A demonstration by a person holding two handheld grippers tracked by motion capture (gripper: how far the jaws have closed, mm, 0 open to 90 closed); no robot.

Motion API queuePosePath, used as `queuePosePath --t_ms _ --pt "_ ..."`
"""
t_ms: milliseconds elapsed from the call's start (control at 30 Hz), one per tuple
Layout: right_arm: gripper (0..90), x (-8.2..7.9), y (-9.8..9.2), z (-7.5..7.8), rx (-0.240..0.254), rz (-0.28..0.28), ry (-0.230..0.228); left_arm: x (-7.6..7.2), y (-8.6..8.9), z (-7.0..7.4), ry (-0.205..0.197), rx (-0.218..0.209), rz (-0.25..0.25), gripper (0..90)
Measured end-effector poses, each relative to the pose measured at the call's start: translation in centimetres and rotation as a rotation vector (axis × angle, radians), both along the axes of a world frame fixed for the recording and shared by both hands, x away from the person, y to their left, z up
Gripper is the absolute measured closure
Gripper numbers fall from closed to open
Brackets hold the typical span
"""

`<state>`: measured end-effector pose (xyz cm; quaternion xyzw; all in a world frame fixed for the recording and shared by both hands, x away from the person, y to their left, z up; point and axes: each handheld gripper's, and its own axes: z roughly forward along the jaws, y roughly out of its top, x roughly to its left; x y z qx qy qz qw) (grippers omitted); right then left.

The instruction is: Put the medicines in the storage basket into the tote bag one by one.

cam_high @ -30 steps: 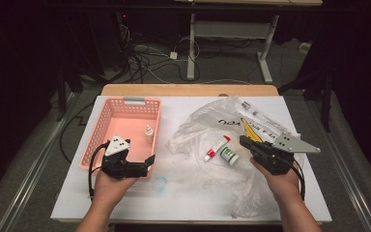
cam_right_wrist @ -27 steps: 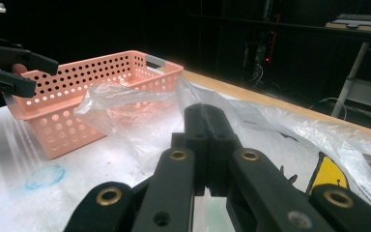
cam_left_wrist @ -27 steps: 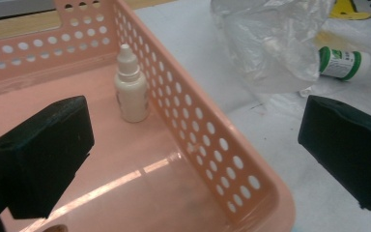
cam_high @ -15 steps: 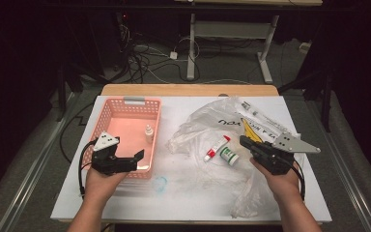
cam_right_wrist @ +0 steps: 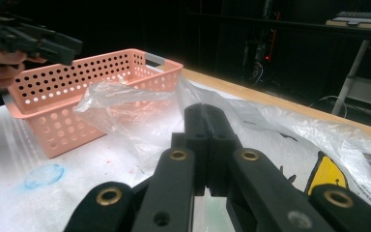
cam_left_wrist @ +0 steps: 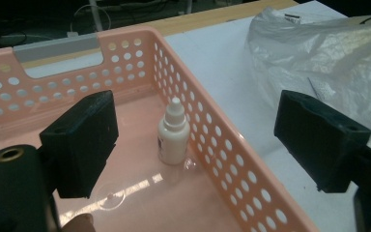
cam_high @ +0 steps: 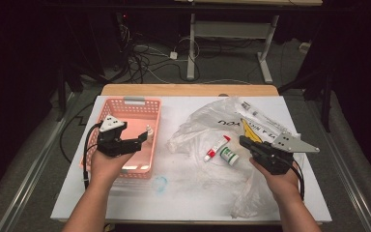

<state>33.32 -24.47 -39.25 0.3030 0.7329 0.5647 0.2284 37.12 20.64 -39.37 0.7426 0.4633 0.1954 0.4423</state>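
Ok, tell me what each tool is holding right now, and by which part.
Nothing is held. The left tool is open over the basket, its jaws just closing a little, clear of the dropper bottle. The right tool is shut on nothing.

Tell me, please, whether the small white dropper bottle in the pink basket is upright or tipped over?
Upright: the dropper bottle stands on its base, cap up, inside the basket.

dropper bottle (cam_left_wrist: pixel 173 132) stands in basket (cam_high: pixel 107 159); plastic bag (cam_high: pixel 207 126) lies to its right.

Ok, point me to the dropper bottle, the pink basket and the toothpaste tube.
dropper bottle (cam_left_wrist: pixel 173 135), left gripper view, white body.
pink basket (cam_high: pixel 131 102), high view, far rim.
toothpaste tube (cam_high: pixel 216 148), high view, middle of tube.
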Motion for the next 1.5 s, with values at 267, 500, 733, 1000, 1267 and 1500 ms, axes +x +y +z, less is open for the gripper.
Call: queuePosePath --t_ms 267,500,733,1000,1267,1500 --pt "90.0 0.0 0.0 -0.1 -0.001 0.001 0.004 2.5 -0.8 -0.1 0.031 0.022 -0.011 26.3" --pt "90.0 0.0 0.0 0.0 0.004 0.0 0.001 4.4 -1.6 -0.7 0.085 0.05 -0.013 36.9" --pt "90.0 0.0 -0.1 0.0 0.0 0.0 0.0 5.8 -1.6 -1.9 0.15 0.086 -0.026 48.6" --pt "90.0 0.0 -0.2 0.1 0.002 0.0 -0.003 6.5 -1.8 -2.8 0.194 0.119 -0.042 54.0" --pt "90.0 0.0 -0.2 0.1 0.004 -0.002 -0.002 6.8 -2.1 -3.3 0.196 0.139 -0.064 65.3" --pt "90.0 0.0 -0.2 0.1 0.004 0.0 -0.004 6.8 -2.4 -3.4 0.185 0.135 -0.059 73.0"
